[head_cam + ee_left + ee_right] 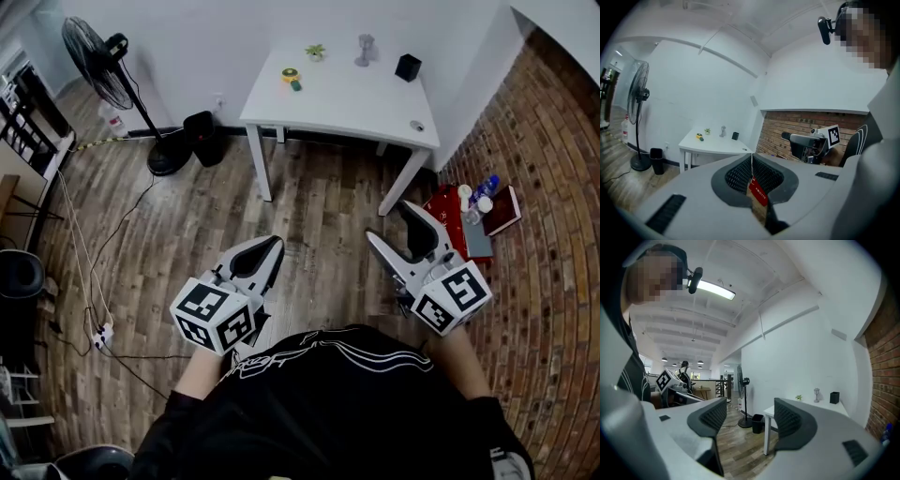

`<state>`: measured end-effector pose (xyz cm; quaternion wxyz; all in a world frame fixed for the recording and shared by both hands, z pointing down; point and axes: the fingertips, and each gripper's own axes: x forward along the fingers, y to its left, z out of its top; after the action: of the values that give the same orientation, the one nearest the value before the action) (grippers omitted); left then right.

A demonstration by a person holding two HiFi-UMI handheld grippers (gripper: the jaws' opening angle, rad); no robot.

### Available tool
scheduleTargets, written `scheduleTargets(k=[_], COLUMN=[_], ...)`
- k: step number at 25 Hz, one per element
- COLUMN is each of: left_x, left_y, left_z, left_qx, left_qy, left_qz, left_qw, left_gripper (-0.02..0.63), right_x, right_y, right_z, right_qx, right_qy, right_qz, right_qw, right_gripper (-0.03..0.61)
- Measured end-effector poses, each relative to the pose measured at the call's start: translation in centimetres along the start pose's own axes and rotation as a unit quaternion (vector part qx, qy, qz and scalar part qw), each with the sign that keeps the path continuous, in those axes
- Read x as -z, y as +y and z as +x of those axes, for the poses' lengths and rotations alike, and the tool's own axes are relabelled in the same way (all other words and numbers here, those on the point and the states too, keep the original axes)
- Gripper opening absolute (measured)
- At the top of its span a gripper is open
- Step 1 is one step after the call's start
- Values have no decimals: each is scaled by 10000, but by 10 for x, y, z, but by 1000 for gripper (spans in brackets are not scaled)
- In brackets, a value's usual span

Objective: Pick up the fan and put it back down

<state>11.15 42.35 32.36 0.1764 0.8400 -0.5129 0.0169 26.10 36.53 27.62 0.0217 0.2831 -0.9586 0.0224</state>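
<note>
A black pedestal fan [105, 67] stands on the wooden floor at the far left by the white wall, far from both grippers. It also shows in the left gripper view as the fan [636, 101] and in the right gripper view as the fan [741, 383]. My left gripper [270, 247] is held close in front of the person, its jaws shut with nothing between them; the left gripper [751, 161] shows a small red label at the seam. To its right, my right gripper [389, 225] stands open and empty, as does the right gripper [750, 416] in its own view.
A white table [375, 112] with a small plant, a figurine, a black cup and a yellow item stands ahead. A black bin [203, 137] sits beside the fan base. Cables [89, 272] trail over the floor at left. A brick wall [553, 187], bottles and books [473, 211] are at right.
</note>
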Motion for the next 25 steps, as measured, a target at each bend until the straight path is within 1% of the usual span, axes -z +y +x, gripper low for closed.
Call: scheduleTargets(k=[2,4,6,10,14,18,22,25], left_x=[2,2,0,2,-4,-17,-35,-46], left_y=[7,12,18,36,61,101,155,198], left_z=[-2,-4,-3,5,21,41,69,101], left_qx=[-11,-20,-72,-186,-276,-496,-746,-904], left_qy=[11,7,-21,23,50,43,50,116], left_qz=[-61,-57,-20,-84,-112,-113,-243,-406], left_qw=[10000,10000,10000,9998,9995,9987,9969,9950], left_gripper=[34,34,34,34,34,34,34,34], right_x=[3,6,6,10,15,20,23,31], right_y=[1,4,3,-11,-31,-57,-94,-122], right_z=[6,13,21,40,71,123,187,235], right_qx=[18,-62,-104,-115,-159,-306,-383,-504], right_qy=[41,85,98,163,224,281,318,472], right_qz=[-8,-36,-107,-142,-156,-233,-110,-45], right_qw=[10000,9999,9998,9997,9995,9989,9987,9976], right_gripper=[331,324,330,385,394,413,419,422])
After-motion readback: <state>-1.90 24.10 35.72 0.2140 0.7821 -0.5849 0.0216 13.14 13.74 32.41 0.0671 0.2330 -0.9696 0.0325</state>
